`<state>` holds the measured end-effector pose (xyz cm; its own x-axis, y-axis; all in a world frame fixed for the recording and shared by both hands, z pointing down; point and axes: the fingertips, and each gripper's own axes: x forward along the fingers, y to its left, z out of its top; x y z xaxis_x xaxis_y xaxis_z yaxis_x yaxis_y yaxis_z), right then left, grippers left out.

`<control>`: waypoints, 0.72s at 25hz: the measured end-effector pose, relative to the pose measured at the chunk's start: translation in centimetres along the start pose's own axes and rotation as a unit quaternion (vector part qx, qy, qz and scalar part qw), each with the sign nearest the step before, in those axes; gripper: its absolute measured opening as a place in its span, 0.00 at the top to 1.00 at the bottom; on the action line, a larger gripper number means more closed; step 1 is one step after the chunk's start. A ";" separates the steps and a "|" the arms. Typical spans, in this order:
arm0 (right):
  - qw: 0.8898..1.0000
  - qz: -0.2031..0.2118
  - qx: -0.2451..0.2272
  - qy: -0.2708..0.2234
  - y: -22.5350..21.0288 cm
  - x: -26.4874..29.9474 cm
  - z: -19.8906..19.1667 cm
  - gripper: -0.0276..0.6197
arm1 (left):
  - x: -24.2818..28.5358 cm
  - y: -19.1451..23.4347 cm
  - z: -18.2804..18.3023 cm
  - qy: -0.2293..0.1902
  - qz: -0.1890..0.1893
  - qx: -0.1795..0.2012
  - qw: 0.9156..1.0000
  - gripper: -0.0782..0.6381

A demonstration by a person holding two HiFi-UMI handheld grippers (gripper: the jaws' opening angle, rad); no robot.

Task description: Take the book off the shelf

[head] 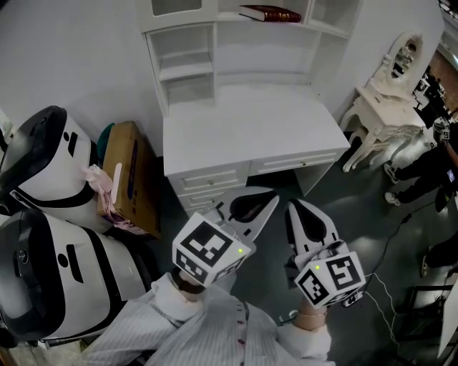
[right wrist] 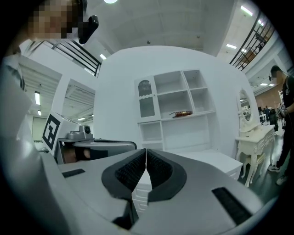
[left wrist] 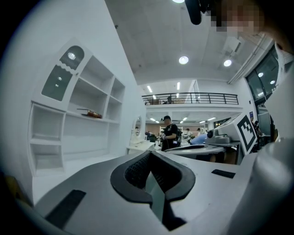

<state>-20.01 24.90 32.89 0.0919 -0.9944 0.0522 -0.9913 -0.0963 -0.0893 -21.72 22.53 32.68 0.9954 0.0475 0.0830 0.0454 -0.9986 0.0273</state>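
Observation:
A dark red book (head: 270, 13) lies flat on an upper shelf of the white hutch desk (head: 243, 129); the same book (left wrist: 90, 113) (right wrist: 183, 113) appears small in both gripper views. My left gripper (head: 270, 199) and right gripper (head: 293, 209) are held side by side in front of the desk drawers, well short of the shelf. Each gripper's jaws (left wrist: 150, 156) (right wrist: 145, 155) meet at the tips with nothing between them.
Two white-and-black machines (head: 43, 214) and a cardboard box (head: 132, 179) stand left of the desk. A white dressing table with mirror (head: 390, 93) stands at the right. A person (head: 436, 161) is at the far right, cables on the floor.

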 end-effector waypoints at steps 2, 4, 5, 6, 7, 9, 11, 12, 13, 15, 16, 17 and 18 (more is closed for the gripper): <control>1.000 0.001 -0.004 0.002 -0.8 1.7 0.3 0.93 | 1.1 1.7 0.2 -0.002 0.001 0.000 1.000 0.88; 1.000 0.001 -0.009 0.006 -1.8 3.5 0.6 0.93 | 2.1 3.6 0.5 -0.003 0.003 0.000 1.000 0.88; 1.000 0.001 -0.012 0.008 -2.2 4.4 0.8 0.93 | 2.6 4.5 0.6 -0.004 0.005 -0.001 1.000 0.88; 1.000 0.001 -0.015 0.008 -2.7 5.3 1.0 0.93 | 3.1 5.6 0.7 -0.005 0.007 -0.002 1.000 0.88; 1.000 0.001 -0.016 0.008 -3.1 6.3 1.2 0.93 | 3.5 6.6 0.8 -0.005 0.009 -0.003 1.000 0.88; 1.000 0.001 -0.016 0.007 -3.9 8.3 1.6 0.93 | 4.3 8.6 1.0 -0.006 0.011 -0.001 1.000 0.88; 1.000 0.000 -0.018 0.007 -4.6 10.2 1.8 0.93 | 4.9 10.5 1.5 -0.010 0.014 0.004 1.000 0.88; 1.000 0.000 -0.018 0.007 -5.0 11.1 2.0 0.93 | 5.2 11.5 1.7 -0.011 0.017 0.008 1.000 0.88; 1.000 0.000 -0.018 0.007 -5.2 12.0 2.1 0.93 | 5.4 12.5 1.8 -0.012 0.019 0.009 1.000 0.88; 1.000 -0.002 -0.020 0.005 -5.7 13.7 2.3 0.93 | 5.7 14.4 1.8 -0.014 0.023 0.009 1.000 0.88; 1.000 -0.002 -0.022 0.004 -5.9 14.5 2.4 0.93 | 5.8 15.2 1.9 -0.015 0.024 0.010 1.000 0.88; 1.000 -0.003 -0.023 0.003 -6.1 15.3 2.5 0.93 | 5.9 16.0 1.9 -0.015 0.025 0.011 1.000 0.88; 1.000 -0.005 -0.025 0.003 -6.3 16.0 2.6 0.93 | 6.0 16.7 1.9 -0.015 0.026 0.013 0.999 0.88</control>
<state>-12.06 9.53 31.73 0.1006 -0.9931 0.0595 -0.9939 -0.1031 -0.0391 -14.80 6.14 31.78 0.9985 -0.0043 0.0547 -0.0041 -1.0000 -0.0031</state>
